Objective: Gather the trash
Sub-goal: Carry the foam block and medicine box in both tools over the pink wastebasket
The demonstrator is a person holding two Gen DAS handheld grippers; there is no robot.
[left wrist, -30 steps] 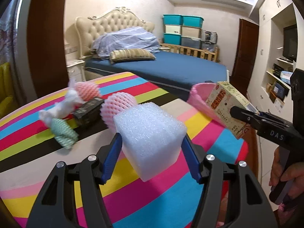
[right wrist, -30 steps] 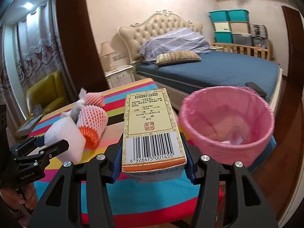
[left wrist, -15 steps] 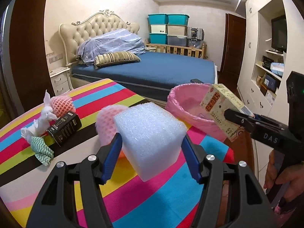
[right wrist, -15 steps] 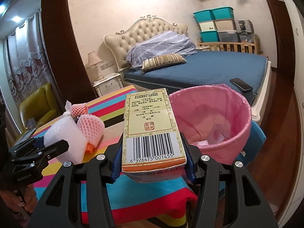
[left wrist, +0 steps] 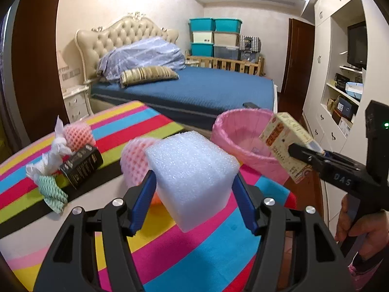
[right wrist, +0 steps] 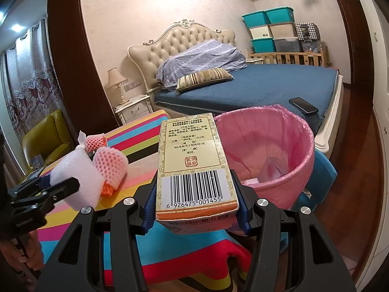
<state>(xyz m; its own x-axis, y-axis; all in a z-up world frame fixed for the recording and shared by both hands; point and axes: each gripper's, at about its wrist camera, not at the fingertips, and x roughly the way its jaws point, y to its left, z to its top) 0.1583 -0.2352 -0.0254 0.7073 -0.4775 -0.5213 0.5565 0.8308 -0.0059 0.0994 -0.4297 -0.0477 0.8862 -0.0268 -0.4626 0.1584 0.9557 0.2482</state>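
- Your left gripper is clamped on the white foam block, held above the striped tabletop. Judging by its airy texture, it is very light and springy: it gives under the pads, so a firm squeeze on the flat sides, as you have it, should keep it from popping out.
- Your right gripper is clamped on the cardboard medicine box, pads on its two narrow sides near the barcode end. It looks like thin card, light and probably hollow, so it may buckle if you squeeze harder.
- The box sits just beside the rim of the pink-lined bin; the bin's liner is soft film and the mouth is wide.
- Still on the table: two pink foam fruit nets, a crumpled white tissue, a green-patterned wrapper and a small black box. All of them look light; take the nets and the tissue by a bunched part.
- The cloth is smooth and brightly striped, and light pieces may slide on it.
- Behind lies a bedroom: blue bed, stacked storage boxes, and a phone on the mattress edge near the bin.
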